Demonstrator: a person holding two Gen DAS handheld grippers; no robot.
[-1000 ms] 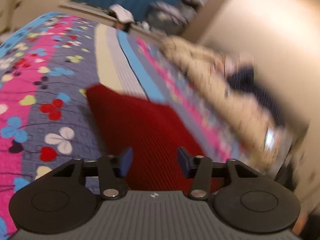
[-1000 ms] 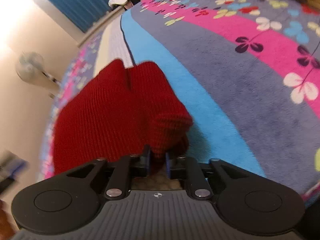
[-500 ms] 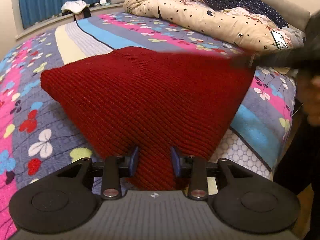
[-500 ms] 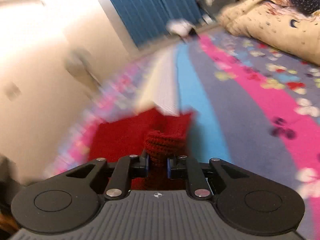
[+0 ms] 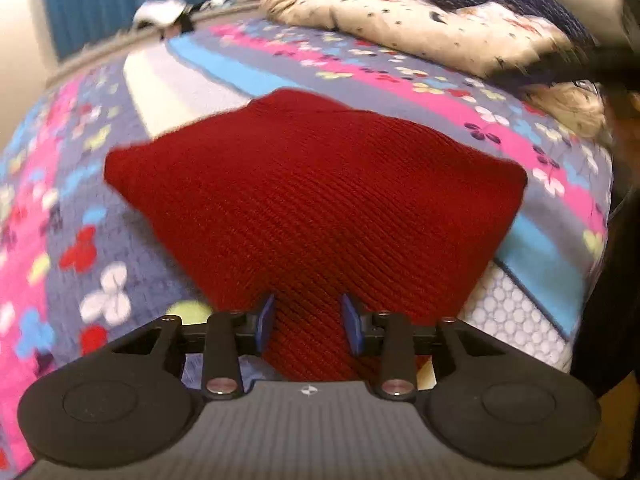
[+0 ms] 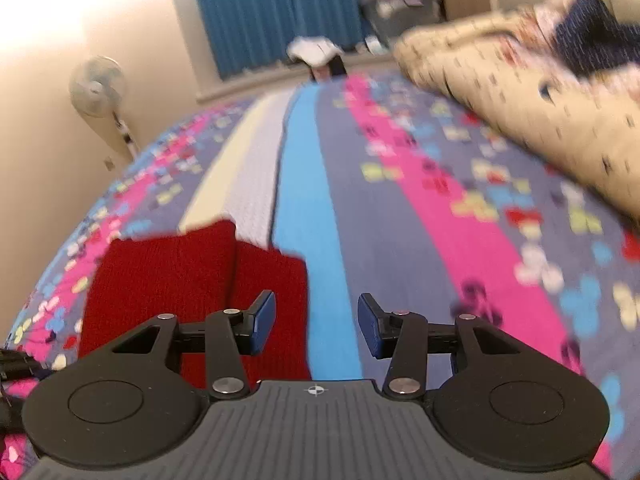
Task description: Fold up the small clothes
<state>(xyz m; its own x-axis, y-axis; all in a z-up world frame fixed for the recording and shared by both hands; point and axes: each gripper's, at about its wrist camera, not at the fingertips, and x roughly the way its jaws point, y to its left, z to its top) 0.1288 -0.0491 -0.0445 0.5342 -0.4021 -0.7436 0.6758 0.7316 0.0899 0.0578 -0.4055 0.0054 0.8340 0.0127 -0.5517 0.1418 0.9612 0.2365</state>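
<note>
A red knitted garment (image 5: 312, 200) lies flat on the striped flowered bedspread (image 5: 80, 208). My left gripper (image 5: 310, 322) is open, its blue pads either side of the garment's near corner, just above it. In the right wrist view the garment (image 6: 180, 280) lies at the lower left, a fold line running down it. My right gripper (image 6: 316, 326) is open and empty, above the blue stripe just right of the garment's edge.
A cream star-print duvet (image 5: 420, 28) with a dark blue dotted cloth is heaped at the bed's far right. A standing fan (image 6: 96, 88) is by the left wall. Blue curtains (image 6: 288, 12) and a white cloth pile (image 6: 316, 50) lie beyond the bed.
My right gripper has opened and let go of the red garment, which now lies flat. My left gripper stays open at the garment's near corner and has closed in on it.
</note>
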